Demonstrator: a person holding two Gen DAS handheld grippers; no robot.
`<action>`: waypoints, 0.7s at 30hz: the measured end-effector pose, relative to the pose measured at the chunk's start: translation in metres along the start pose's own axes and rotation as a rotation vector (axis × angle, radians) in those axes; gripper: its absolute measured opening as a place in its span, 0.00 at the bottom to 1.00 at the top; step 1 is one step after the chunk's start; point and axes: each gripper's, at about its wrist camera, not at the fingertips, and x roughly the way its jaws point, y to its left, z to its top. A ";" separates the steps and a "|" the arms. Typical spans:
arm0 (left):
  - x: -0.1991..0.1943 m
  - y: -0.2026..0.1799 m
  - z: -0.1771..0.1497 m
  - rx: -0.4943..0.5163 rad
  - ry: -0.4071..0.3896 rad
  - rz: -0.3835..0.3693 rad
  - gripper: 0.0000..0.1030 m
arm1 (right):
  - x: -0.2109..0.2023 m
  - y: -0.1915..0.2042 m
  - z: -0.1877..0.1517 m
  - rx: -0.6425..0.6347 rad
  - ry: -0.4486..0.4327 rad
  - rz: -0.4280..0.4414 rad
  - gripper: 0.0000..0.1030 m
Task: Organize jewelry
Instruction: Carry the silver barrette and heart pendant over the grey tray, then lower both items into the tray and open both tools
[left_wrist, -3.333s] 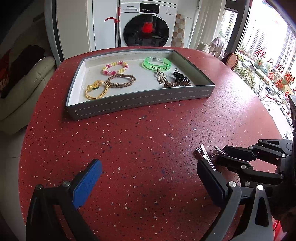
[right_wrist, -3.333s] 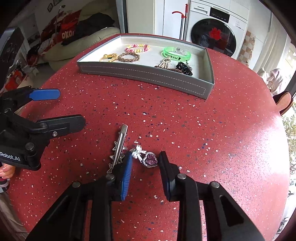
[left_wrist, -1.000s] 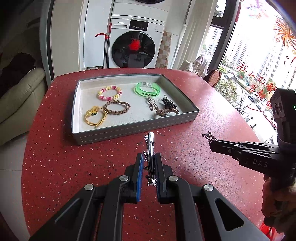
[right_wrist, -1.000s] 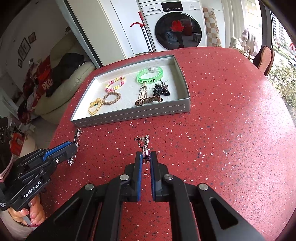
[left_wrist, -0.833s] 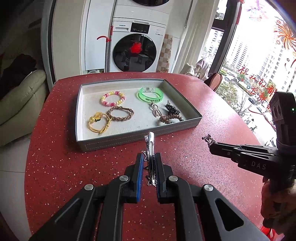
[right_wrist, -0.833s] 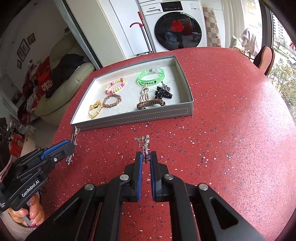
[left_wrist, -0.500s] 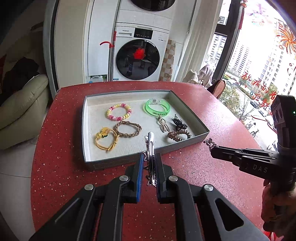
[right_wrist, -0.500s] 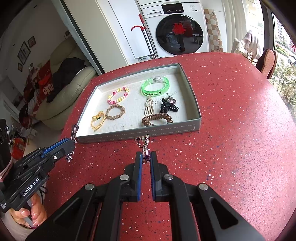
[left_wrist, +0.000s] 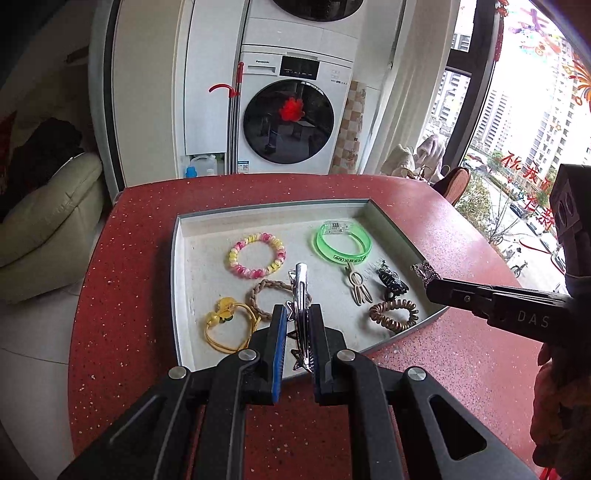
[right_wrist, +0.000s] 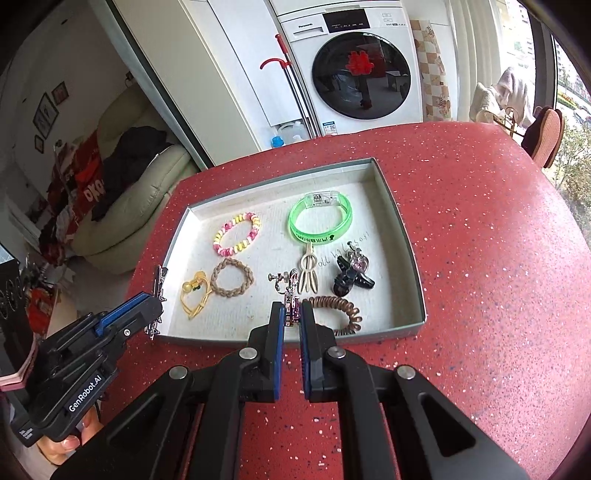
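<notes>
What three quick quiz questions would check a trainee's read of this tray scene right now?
1. True or false: the left gripper is shut on a silver hair clip.
2. What does the right gripper hold: A) green bracelet, B) purple clip-on earring, C) brown spiral hair tie?
3. Fill in: the green bracelet lies inside the grey ____.

Key: 1 true; 2 B, the purple clip-on earring; 3 tray.
</notes>
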 end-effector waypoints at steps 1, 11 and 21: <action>0.004 0.000 0.002 -0.002 0.004 0.002 0.29 | 0.003 0.001 0.003 0.001 0.002 0.000 0.08; 0.035 0.003 0.014 -0.008 0.035 0.029 0.29 | 0.038 0.000 0.027 0.006 0.024 -0.013 0.08; 0.057 0.008 0.011 -0.010 0.064 0.055 0.29 | 0.061 -0.005 0.031 0.005 0.045 -0.032 0.08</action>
